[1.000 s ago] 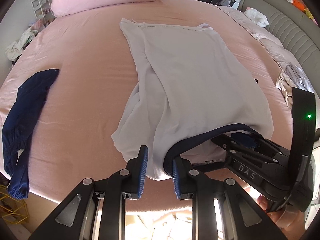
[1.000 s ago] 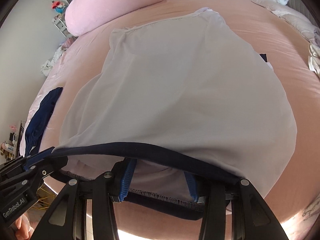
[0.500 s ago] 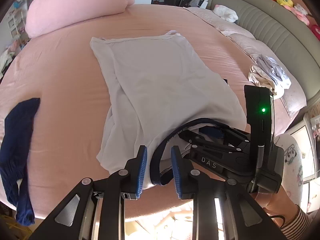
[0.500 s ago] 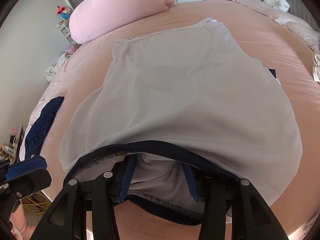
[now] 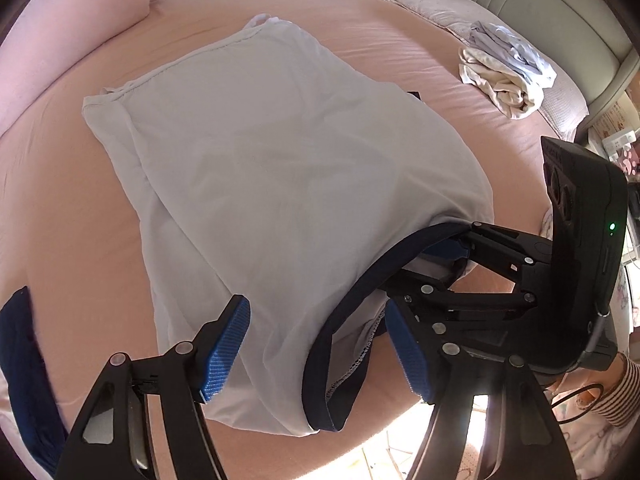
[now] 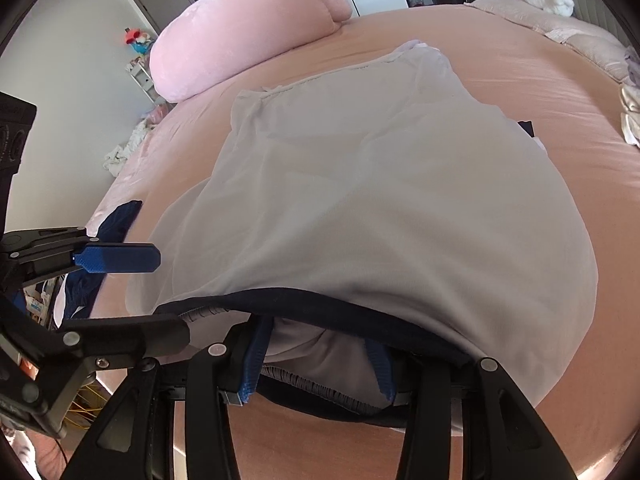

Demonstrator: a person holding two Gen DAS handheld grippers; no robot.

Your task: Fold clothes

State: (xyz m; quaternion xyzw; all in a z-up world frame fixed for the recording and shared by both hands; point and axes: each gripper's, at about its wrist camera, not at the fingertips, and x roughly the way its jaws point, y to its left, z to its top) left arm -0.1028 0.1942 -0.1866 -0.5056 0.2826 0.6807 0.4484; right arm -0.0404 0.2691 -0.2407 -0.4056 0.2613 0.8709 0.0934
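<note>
I have the bed (image 5: 400,52) as my work surface, its pink sheet broad and flat, which is why the garment is spread here rather than handled in the air. The pale grey shirt (image 5: 280,168) lies across the middle of the bed, hem at the far side and the navy-trimmed collar (image 5: 360,292) pulled toward me at the near edge, so the body stays flat while I work the neck end. On the far right a crumpled white cloth (image 5: 504,76) sits well apart, and a dark blue garment (image 5: 24,364) lies at the left edge, both out of the fold's path.

My right gripper (image 5: 456,248) is clamped on the collar band and lifts it off the sheet; I judge that hold is what keeps the neck end taut. From the right wrist view the trim arcs across just ahead of the fingers (image 6: 252,360), cloth draped over them.

My left gripper (image 5: 316,344) stands wide apart, the shirt's shoulder fabric and the collar loop lying between its blue pads (image 5: 224,352) but not pinched. I reckon it is positioned to take a second hold on that near edge before the fold goes over.
</note>
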